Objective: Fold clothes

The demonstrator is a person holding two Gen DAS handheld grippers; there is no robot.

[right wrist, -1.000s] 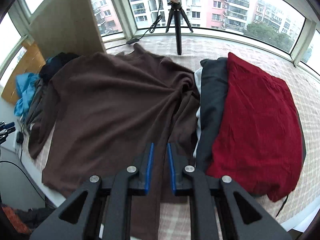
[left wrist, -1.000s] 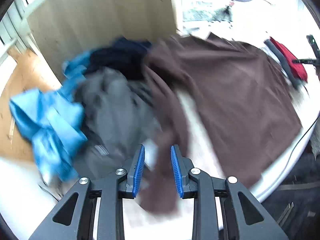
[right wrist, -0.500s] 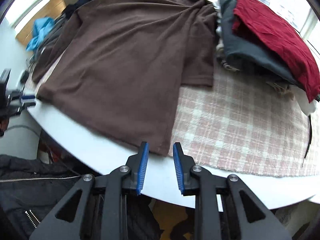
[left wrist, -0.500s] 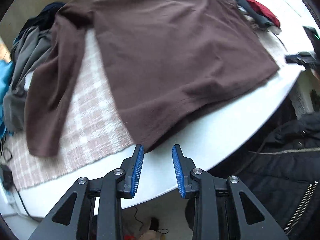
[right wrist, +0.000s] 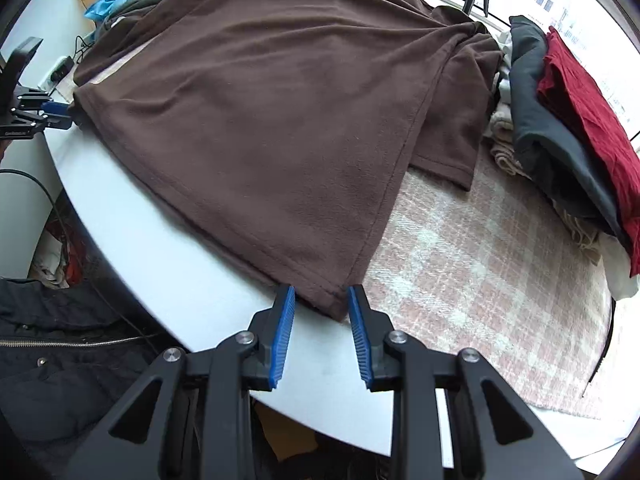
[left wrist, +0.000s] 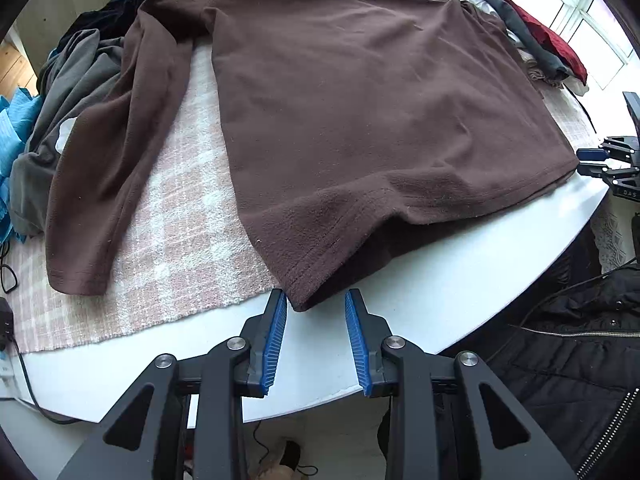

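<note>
A brown long-sleeved top (left wrist: 360,100) lies spread flat on the table, hem toward me. My left gripper (left wrist: 316,296) stands open at the hem's left corner, whose tip pokes between the blue pads untouched. The left sleeve (left wrist: 112,160) runs down the plaid cloth. In the right wrist view the same top (right wrist: 260,120) fills the middle, and my right gripper (right wrist: 320,292) is open with the hem's right corner between its pads, unpressed. Each view shows the other gripper at the far hem corner: the right gripper (left wrist: 586,162) and the left gripper (right wrist: 64,115).
A pink-and-white plaid cloth (right wrist: 480,280) covers the round white table (left wrist: 440,300). Loose grey, black and blue clothes (left wrist: 72,80) are heaped at the left. A stack with dark grey and red garments (right wrist: 560,120) sits at the right. A person's black jacket (left wrist: 560,360) is at the table's edge.
Both grippers came down and toward the table's near edge, ending at the brown top's two hem corners. The right jaws spread wider than a second ago.
</note>
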